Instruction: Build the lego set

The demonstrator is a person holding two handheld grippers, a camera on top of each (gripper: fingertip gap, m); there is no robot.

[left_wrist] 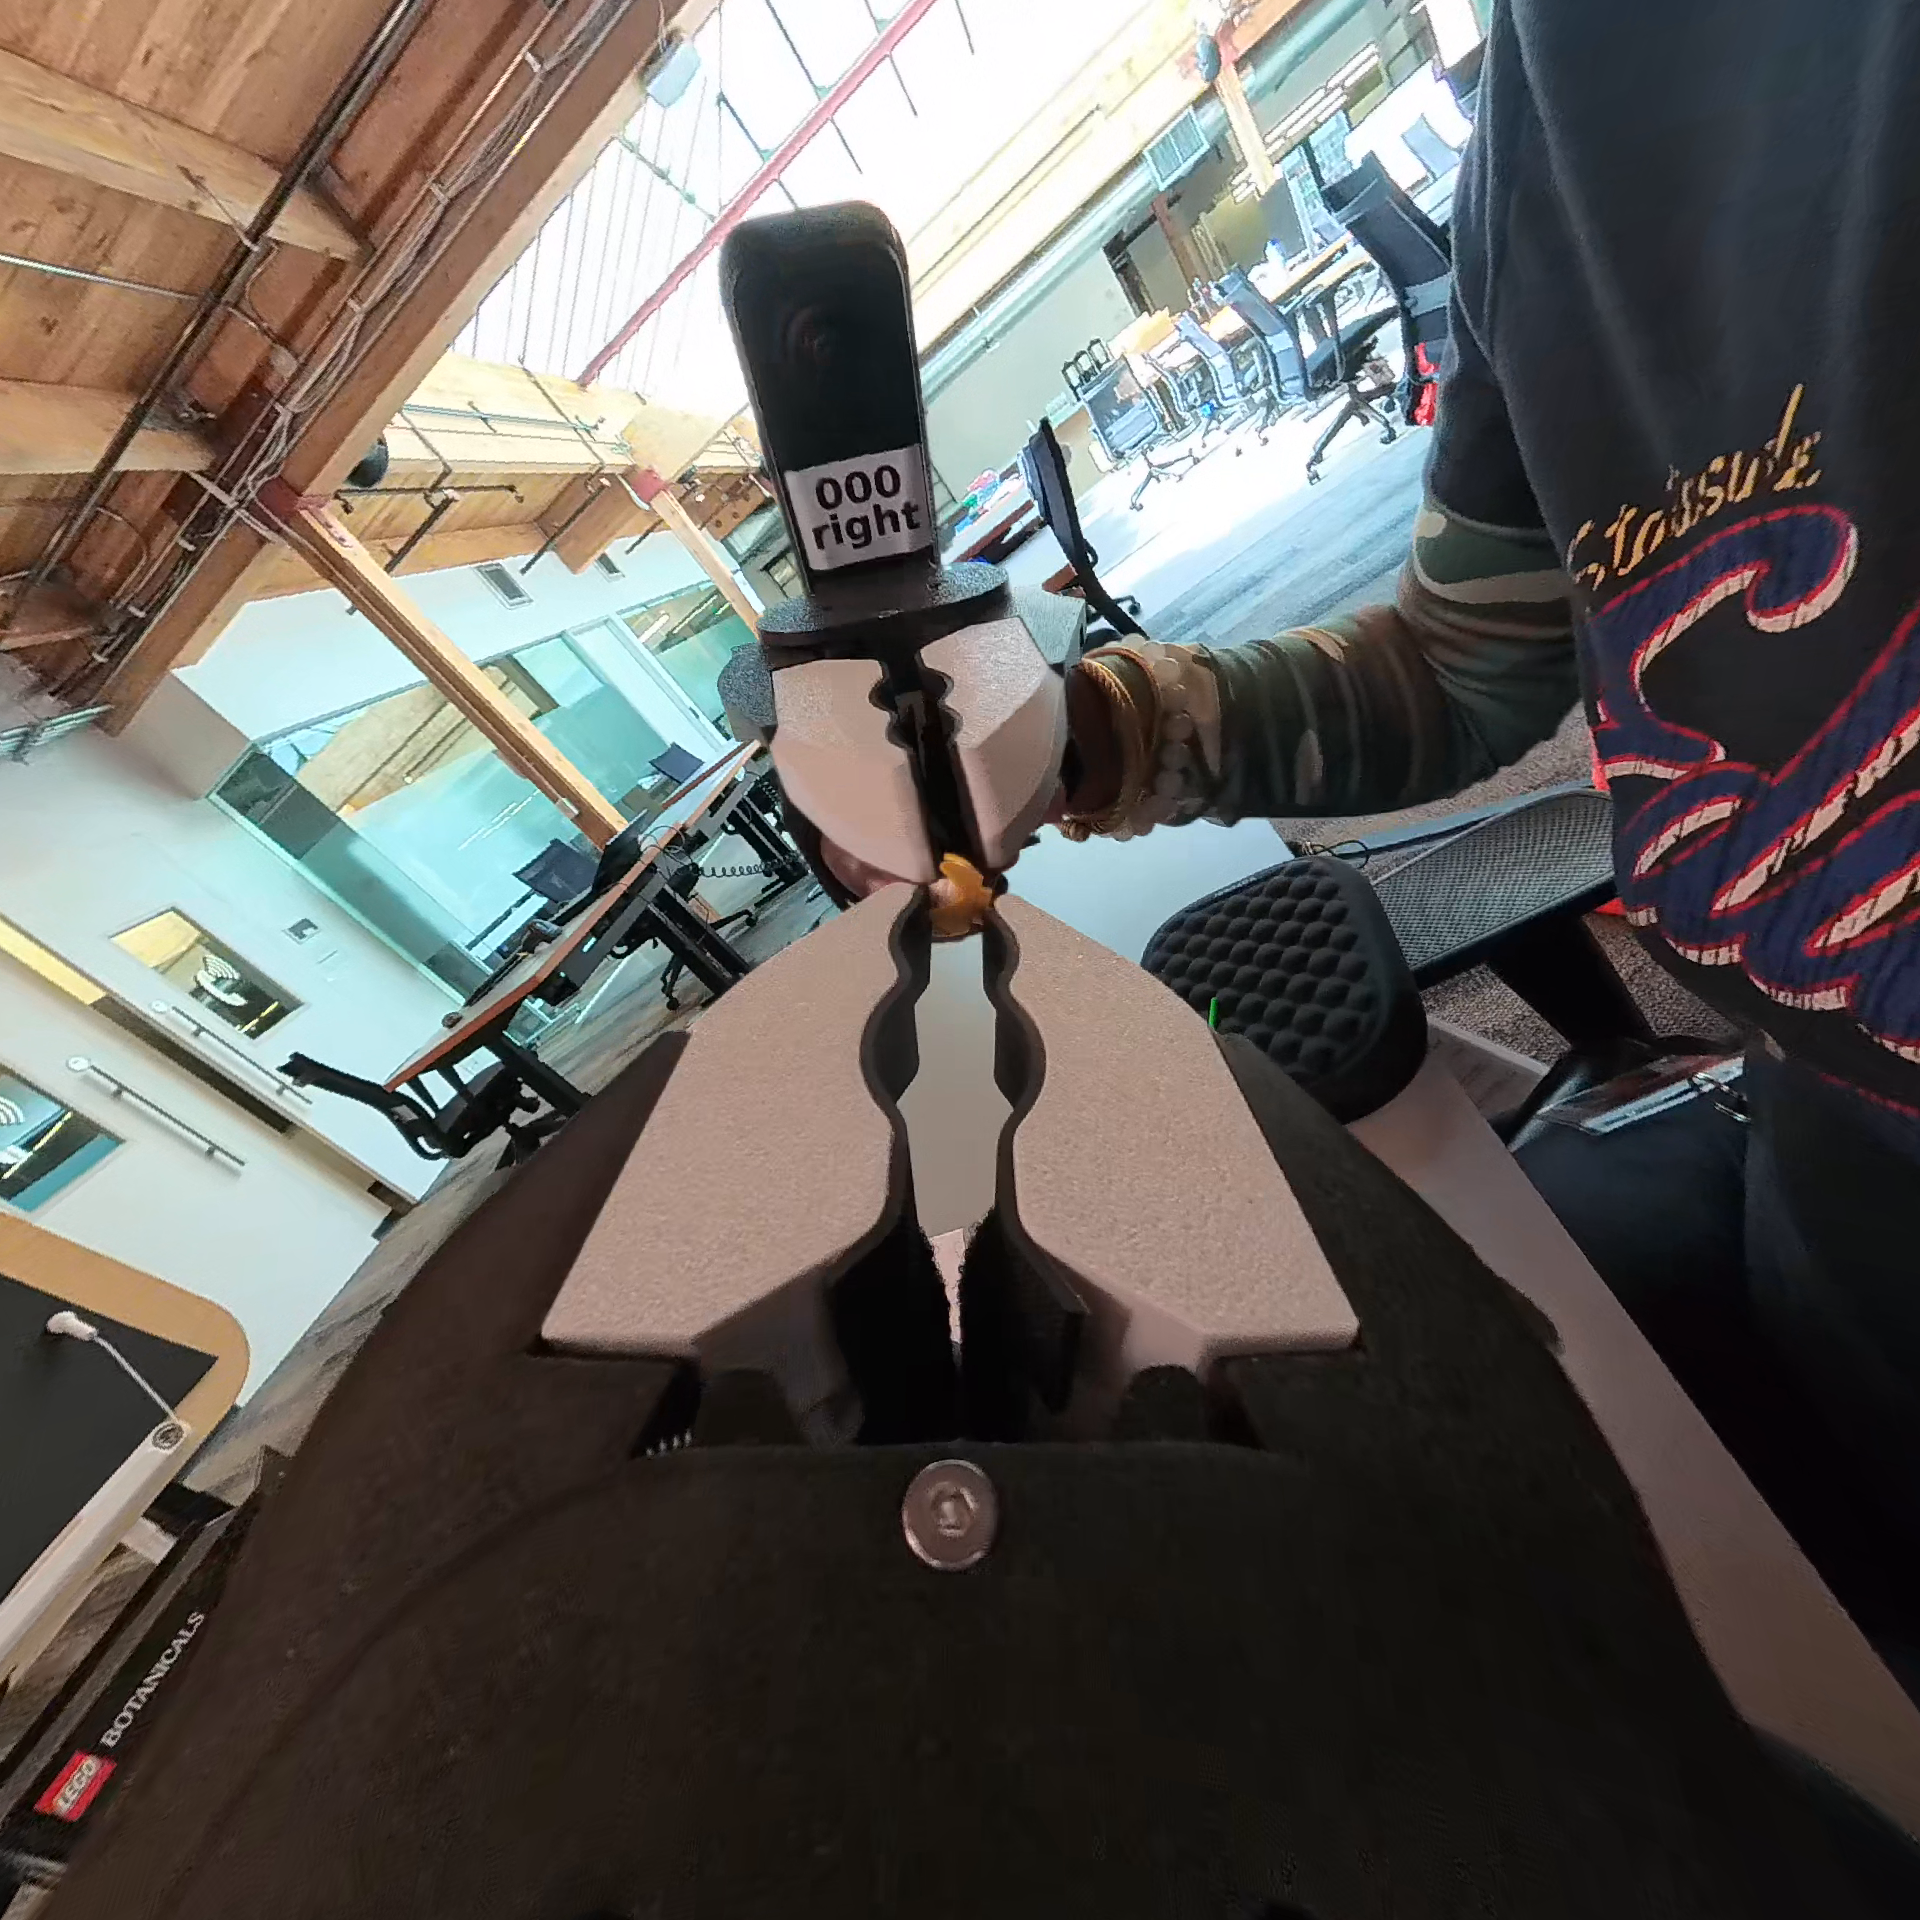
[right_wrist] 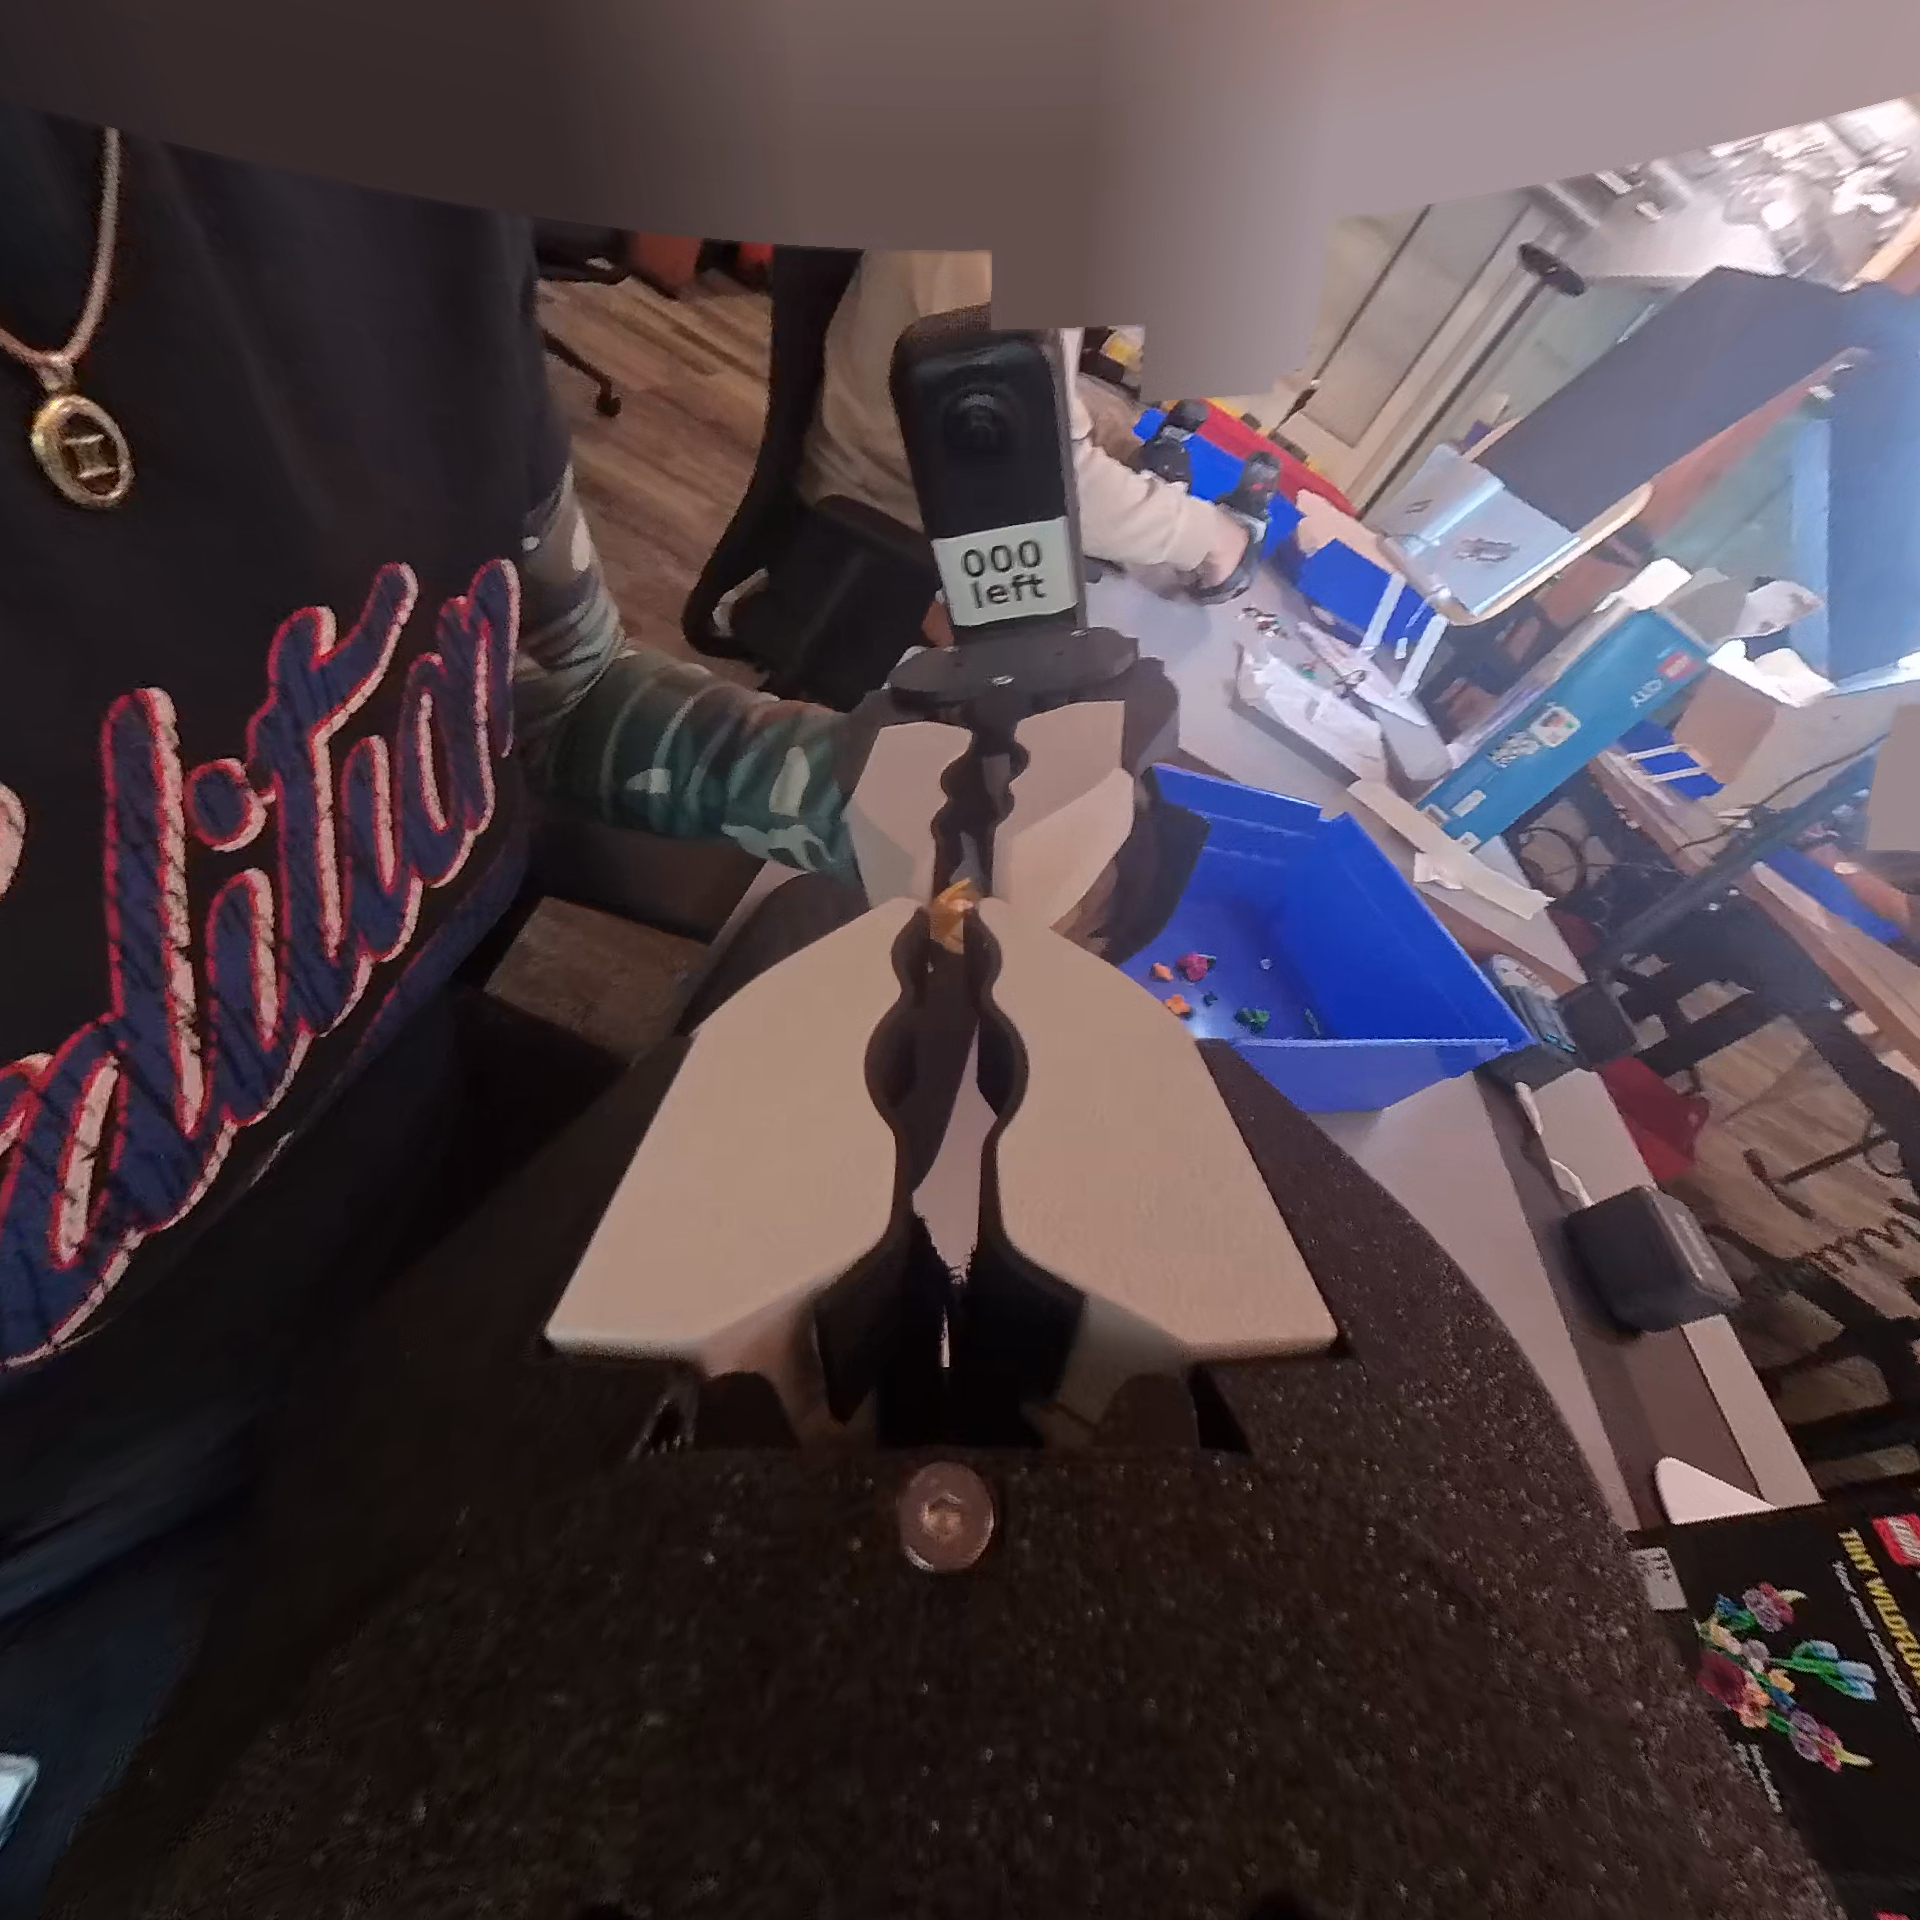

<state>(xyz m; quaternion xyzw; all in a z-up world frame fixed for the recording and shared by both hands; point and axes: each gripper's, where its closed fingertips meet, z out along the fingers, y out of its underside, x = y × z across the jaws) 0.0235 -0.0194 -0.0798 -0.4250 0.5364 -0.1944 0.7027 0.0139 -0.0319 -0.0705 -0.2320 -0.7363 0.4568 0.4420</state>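
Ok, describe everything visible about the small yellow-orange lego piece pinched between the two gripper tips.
The small yellow-orange lego piece is glossy plastic with a lobed, rounded outline, perhaps a flower part; its exact shape is too small to tell. It is held in mid-air, where the tips of the left gripper and the right gripper meet nose to nose, both nearly closed on it. Most of it is hidden between the pale fingers.

office chairs [left_wrist: 1320, 353], black armrest [left_wrist: 1288, 997], wooden beams [left_wrist: 156, 135]

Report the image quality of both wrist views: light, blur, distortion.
Left wrist view: bright window backlight washes out the far office, beams bend with wide-angle distortion, yet the left claw and the yellow piece stay sharp. Right wrist view: dimmer, soft motion blur over the blue bin and right claw; grey masking patches cover the top.
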